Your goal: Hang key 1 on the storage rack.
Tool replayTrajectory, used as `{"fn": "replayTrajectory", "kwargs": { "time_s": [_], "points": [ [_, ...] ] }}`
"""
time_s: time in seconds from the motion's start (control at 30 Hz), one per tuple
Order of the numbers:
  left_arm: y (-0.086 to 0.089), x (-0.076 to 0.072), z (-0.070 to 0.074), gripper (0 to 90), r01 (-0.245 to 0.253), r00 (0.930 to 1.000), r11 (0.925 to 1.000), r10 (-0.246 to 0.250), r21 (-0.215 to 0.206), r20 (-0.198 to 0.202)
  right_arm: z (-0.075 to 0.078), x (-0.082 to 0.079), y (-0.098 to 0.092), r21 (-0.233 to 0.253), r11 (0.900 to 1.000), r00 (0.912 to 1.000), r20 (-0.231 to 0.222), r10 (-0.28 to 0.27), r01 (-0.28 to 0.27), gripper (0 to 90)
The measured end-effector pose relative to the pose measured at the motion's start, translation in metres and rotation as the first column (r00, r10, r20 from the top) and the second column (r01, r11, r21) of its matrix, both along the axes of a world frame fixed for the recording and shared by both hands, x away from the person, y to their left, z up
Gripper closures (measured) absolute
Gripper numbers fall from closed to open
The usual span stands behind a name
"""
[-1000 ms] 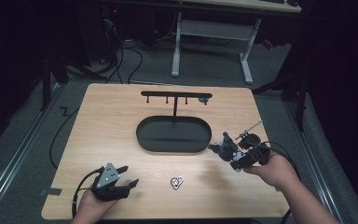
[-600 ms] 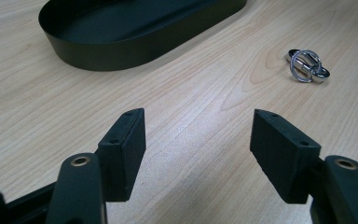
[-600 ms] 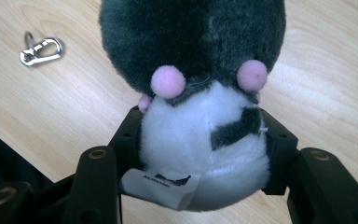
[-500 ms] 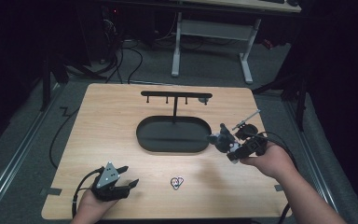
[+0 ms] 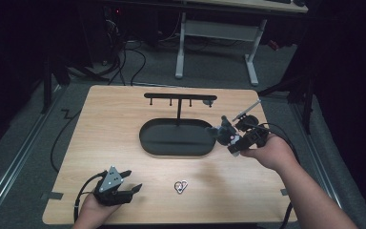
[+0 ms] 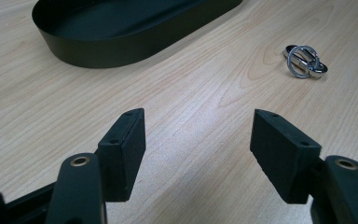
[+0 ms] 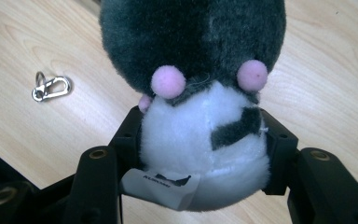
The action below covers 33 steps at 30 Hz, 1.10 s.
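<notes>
A small plush toy (image 7: 200, 93), dark grey on top and white below with pink dots, is held between the jaws of my right gripper (image 7: 203, 140). In the high view the plush toy (image 5: 224, 131) and my right gripper (image 5: 232, 141) hover at the right end of the black oval tray (image 5: 171, 153). A metal key ring with a clasp (image 5: 181, 187) lies on the wooden table (image 5: 114, 119) in front of the tray. My left gripper (image 5: 132, 184) rests open near the front left edge. Its jaws (image 6: 198, 135) stand wide apart over bare wood, with the key ring (image 6: 305, 61) ahead to the right.
A black stand with a crossbar and small hooks (image 5: 179, 98) rises behind the tray. The tray wall (image 6: 121, 46) lies beyond the left jaws. The clasp (image 7: 51, 87) lies on the wood left of the plush. Cables and a desk frame are on the floor beyond the table.
My right gripper has carried the plush toy left and away from the person, up to the tray's right end. The left gripper and the key ring have not moved.
</notes>
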<state>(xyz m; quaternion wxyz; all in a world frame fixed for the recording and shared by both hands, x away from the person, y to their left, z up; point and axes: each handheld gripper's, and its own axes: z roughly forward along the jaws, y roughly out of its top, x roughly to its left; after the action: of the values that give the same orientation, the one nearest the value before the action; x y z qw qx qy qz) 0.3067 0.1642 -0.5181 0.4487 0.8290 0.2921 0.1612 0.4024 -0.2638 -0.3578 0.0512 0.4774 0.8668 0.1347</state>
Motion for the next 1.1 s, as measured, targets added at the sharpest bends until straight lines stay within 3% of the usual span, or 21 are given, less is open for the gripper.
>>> {"fn": "replayTrajectory", "kwargs": {
  "time_s": [0.4, 1.1],
  "points": [
    [0.0, 0.0, 0.0, 36.4, 0.006, 1.0, 1.0, -0.006, -0.001, -0.001, 0.013, 0.02, 0.007, 0.01, 1.0, 0.9999, -0.002, -0.013, 0.013, 47.1],
    [0.0, 0.0, 0.0, 36.4, 0.009, 1.0, 1.0, -0.009, -0.002, 0.003, 0.031, 0.037, 0.007, 0.032, 0.998, 0.9984, 0.027, -0.05, 0.049, 47.1]
  ]
}}
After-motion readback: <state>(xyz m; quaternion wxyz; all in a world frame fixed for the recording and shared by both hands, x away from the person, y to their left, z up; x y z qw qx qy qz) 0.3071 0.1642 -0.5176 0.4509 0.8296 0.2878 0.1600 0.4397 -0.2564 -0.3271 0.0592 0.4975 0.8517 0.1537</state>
